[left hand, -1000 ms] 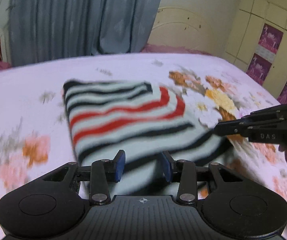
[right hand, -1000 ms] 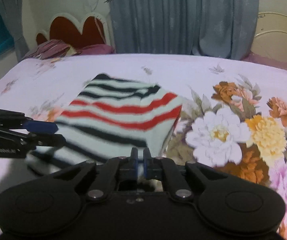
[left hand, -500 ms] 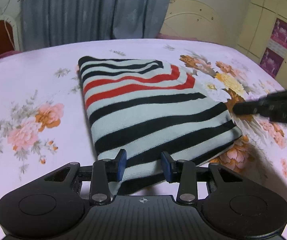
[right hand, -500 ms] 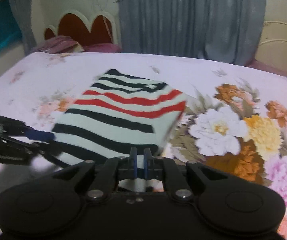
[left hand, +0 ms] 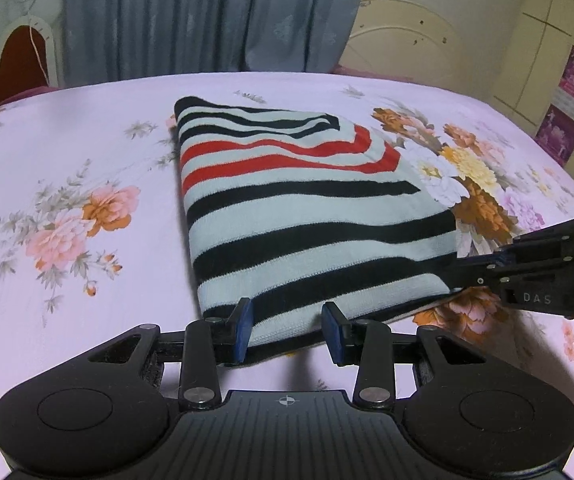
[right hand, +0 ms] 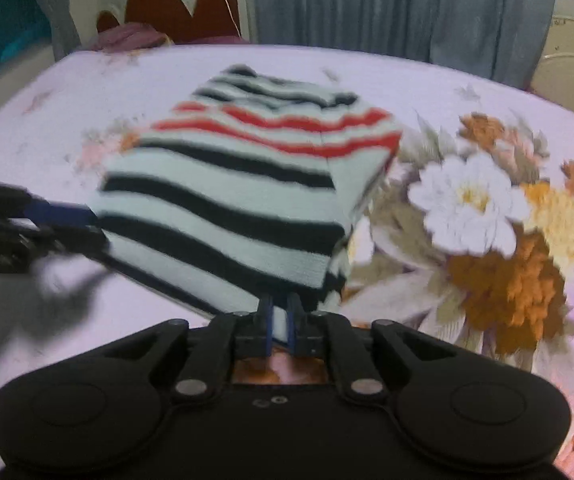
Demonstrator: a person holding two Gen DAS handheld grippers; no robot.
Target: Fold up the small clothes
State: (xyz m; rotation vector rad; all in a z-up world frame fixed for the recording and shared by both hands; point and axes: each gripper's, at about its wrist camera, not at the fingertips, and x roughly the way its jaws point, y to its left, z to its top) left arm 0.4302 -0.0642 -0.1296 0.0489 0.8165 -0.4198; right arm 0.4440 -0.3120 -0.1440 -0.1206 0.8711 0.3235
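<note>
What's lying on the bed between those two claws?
The folded striped garment: its near edge spans from the left claw to the right claw, clearest in the left wrist view. No bare bedsheet separates them.

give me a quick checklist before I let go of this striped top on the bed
1. Right hand-held gripper shut on striped top near corner: ok.
2. Left hand-held gripper around the near edge, pads pressing: cannot tell.
3. Top folded into a compact rectangle: ok.
4. Far end lying flat on floral bedsheet: ok.
5. Near edge fully down on the sheet: cannot tell.
6. Sheet around the top free of other items: ok.
</note>
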